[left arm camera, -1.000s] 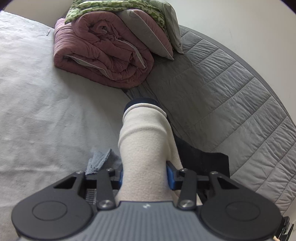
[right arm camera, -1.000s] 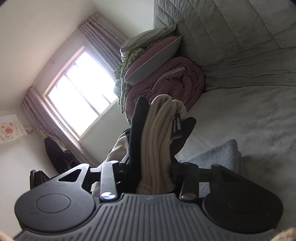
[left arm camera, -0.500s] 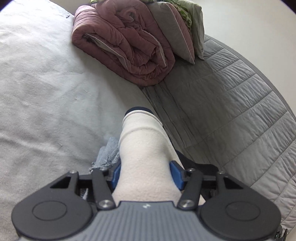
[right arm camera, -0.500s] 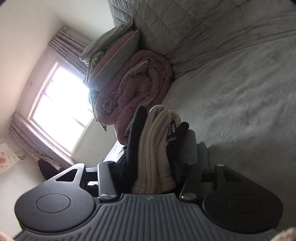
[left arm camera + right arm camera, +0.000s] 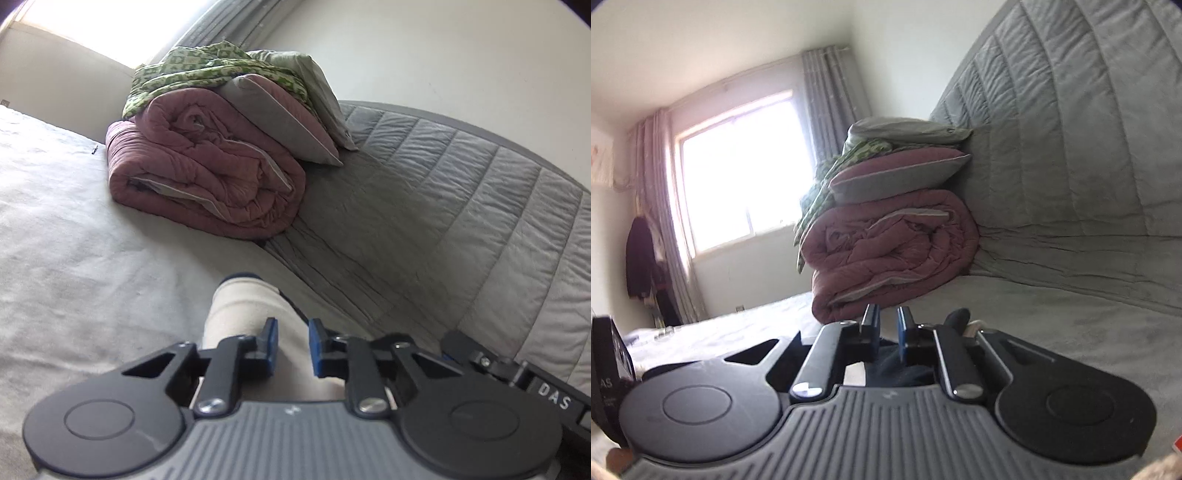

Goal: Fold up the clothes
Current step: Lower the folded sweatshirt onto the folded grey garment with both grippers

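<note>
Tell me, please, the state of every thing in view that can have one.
left gripper, jaws just narrowed, small gap left, no pinch visible.
right gripper, just shut, nothing between its tips.
cream garment, folded, lying on the bed under the left gripper.
pink quilt, rolled up, pillow on top.
curtains, drawn open.

cream garment partly behind gripper
</note>
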### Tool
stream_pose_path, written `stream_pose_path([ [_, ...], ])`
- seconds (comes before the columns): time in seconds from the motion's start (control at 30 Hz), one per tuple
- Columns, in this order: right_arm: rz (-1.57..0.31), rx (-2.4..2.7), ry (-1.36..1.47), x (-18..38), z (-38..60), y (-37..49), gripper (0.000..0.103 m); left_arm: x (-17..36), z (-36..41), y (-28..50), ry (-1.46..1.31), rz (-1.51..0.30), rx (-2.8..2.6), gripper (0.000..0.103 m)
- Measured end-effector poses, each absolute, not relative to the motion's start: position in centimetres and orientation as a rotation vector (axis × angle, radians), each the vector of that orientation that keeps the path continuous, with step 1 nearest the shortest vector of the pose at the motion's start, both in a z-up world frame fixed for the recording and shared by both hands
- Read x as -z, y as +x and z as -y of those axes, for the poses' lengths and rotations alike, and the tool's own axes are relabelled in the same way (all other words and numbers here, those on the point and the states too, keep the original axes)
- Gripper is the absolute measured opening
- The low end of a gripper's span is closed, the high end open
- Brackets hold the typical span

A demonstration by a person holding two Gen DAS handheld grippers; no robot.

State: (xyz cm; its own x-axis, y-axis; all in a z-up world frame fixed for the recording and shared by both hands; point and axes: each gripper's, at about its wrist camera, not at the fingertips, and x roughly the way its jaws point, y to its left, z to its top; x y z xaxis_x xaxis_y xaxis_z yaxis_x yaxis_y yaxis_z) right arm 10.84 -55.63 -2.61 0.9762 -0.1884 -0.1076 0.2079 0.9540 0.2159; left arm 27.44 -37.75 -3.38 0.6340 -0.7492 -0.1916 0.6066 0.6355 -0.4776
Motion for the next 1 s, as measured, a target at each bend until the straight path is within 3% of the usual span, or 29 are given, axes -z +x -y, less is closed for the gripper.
stream_pose_path([
  [0.07, -0.206, 0.296, 0.181, 4.1, 55.9, 12.6, 0.000, 4.8, 37.9, 27.0, -0.362, -0.382, 0.795, 0.014],
  [0.1, -0.250, 0.325, 0.185, 4.6, 56.3, 13.2, 0.000, 5.3, 37.9, 26.9, -0.361, -0.381, 0.805, 0.006],
  [0.23, -0.311, 0.341, 0.277, 5.1, 57.7, 13.4, 0.000, 5.8, 37.8, 27.0, -0.390, -0.391, 0.804, 0.005],
  [0.53, -0.186, 0.225, 0.448, 4.6, 59.1, 11.7, 0.000, 4.2, 38.1, 26.3, -0.319, -0.380, 0.776, 0.005],
  [0.6, -0.157, 0.223, 0.430, 3.9, 58.8, 11.2, 0.003, 3.7, 37.8, 26.2, -0.336, -0.379, 0.774, 0.008],
  [0.67, -0.126, 0.211, 0.415, 3.2, 58.5, 10.7, 0.013, 3.3, 37.4, 26.2, -0.355, -0.379, 0.771, 0.010],
  [0.77, -0.100, 0.161, 0.411, 2.6, 58.3, 10.2, 0.015, 3.1, 37.0, 25.9, -0.357, -0.383, 0.774, 0.017],
  [1.0, -0.211, 0.175, 0.391, 4.3, 58.2, 12.1, 0.013, 3.7, 37.2, 25.4, -0.304, -0.395, 0.765, 0.017],
])
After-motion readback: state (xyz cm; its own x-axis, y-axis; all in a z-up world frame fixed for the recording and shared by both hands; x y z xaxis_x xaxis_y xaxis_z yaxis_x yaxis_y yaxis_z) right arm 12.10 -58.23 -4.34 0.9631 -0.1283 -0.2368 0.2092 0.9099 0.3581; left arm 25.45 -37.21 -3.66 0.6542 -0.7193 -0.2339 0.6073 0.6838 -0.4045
